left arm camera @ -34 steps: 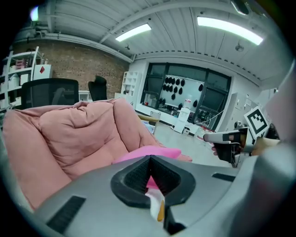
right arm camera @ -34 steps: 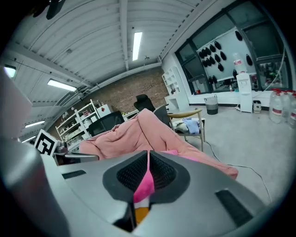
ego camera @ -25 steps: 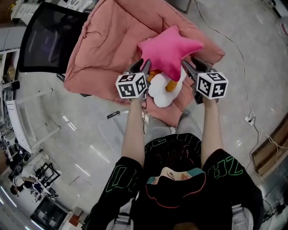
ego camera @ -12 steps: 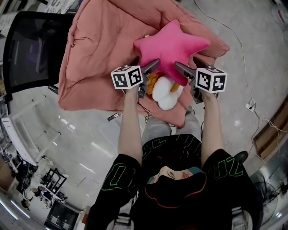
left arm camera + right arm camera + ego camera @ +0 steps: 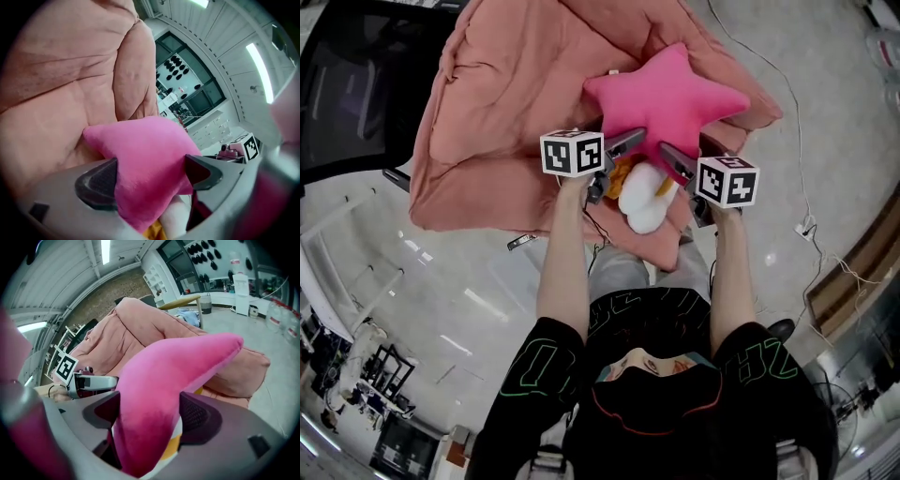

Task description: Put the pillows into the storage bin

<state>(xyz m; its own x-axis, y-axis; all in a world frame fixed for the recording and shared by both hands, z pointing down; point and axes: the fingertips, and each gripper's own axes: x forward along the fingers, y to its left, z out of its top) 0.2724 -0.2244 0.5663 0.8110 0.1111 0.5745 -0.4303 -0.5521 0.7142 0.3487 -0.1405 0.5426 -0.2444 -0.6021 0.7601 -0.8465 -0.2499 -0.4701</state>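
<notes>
Black short-sleeved T-shirt (image 5: 661, 314) — green outline lettering (image 5: 532, 367) on both sleeves; light grey trousers (image 5: 619, 274).

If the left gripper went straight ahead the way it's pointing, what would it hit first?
The pink star pillow: it sits right between the left gripper's closing jaws. Behind it lies the salmon cushion, though depth is hard to judge.

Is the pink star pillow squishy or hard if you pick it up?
Probably squishy: the pink star pillow looks plump, with soft rounded points. It is likely light for its size, since it looks like stuffed plush. It probably won't roll, because its broad, flattish shape rests on the salmon cushion.
</notes>
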